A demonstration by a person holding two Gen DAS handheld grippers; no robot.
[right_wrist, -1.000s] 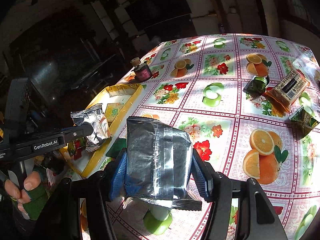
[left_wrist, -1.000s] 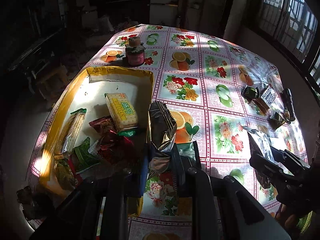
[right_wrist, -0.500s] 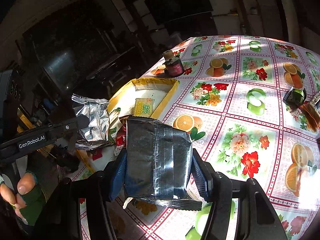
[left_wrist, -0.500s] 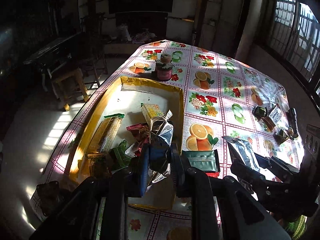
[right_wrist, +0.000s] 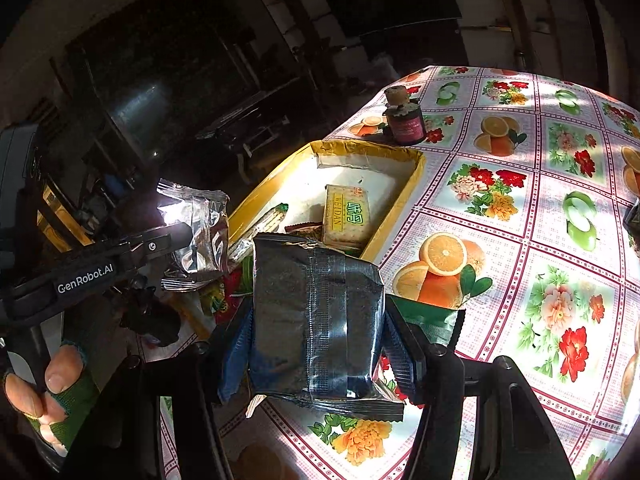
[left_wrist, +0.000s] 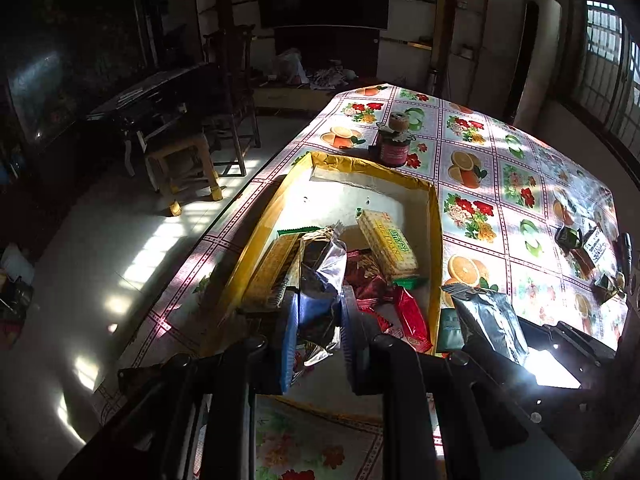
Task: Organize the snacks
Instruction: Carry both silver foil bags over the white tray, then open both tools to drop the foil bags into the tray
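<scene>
Left hand (right_wrist: 44,392): wearing a green fingerless glove, it is gripping the gripper handle at the frame's lower left; only the fingertips are showing.
Left gripper (left_wrist: 316,336): it is pinching a crumpled silver snack packet (left_wrist: 320,280) tight between its blue pads, hanging over the near part of the yellow tray (left_wrist: 260,248).
Tray contents: a long cracker pack (left_wrist: 276,268) is lying at the left, a yellow biscuit pack (left_wrist: 386,246) is leaning in the middle, and red wrappers (left_wrist: 408,316) are lying near the right wall; the items under the held packet are being hidden by it.
Right gripper (right_wrist: 320,344): it is clasping a flat silver foil pouch (right_wrist: 316,320) by its sides, above the table edge just beside the tray's near right corner; the pouch's print is too dark to read.
Green packet (right_wrist: 432,320): it is lying on the floral tablecloth (right_wrist: 520,240), mostly covered by the pouch.
Dark jar (right_wrist: 406,120): it is standing just beyond the tray's far wall.
Far right of table: small packets (left_wrist: 580,240) are sitting near the edge, too small to identify.
</scene>
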